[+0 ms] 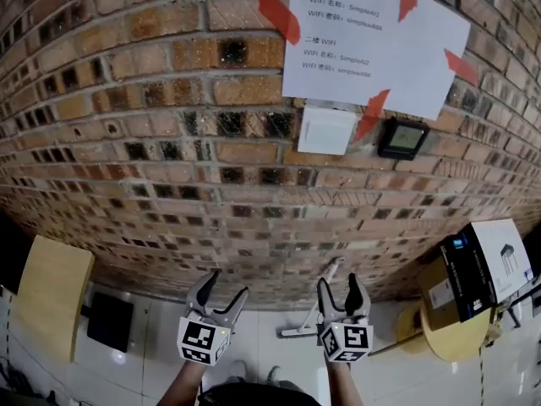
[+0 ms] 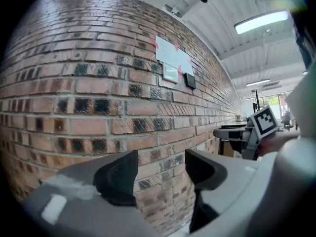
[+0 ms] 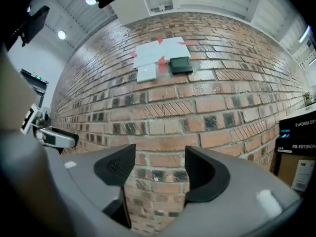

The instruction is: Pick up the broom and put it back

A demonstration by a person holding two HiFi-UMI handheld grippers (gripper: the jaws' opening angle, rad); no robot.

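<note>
The broom [image 1: 301, 329] stands on the floor against the brick wall [image 1: 169, 142]. Its pale head rests on the tiles and its thin handle [image 1: 335, 268] rises beside my right gripper. My left gripper [image 1: 226, 284] and right gripper [image 1: 340, 282] are side by side near the bottom edge, both pointing at the wall. Each is open and holds nothing. In the left gripper view only bricks show between the left gripper's [image 2: 160, 174] jaws. The right gripper view shows the same bare wall between the right gripper's [image 3: 159, 172] jaws.
Taped paper notices [image 1: 372, 41], a white switch plate [image 1: 325, 129] and a small black panel [image 1: 403, 138] hang on the wall. A wooden seat [image 1: 51, 303] and a black box [image 1: 110, 320] stand at left. A round wooden table [image 1: 452, 341] with a carton [image 1: 486, 265] stands at right.
</note>
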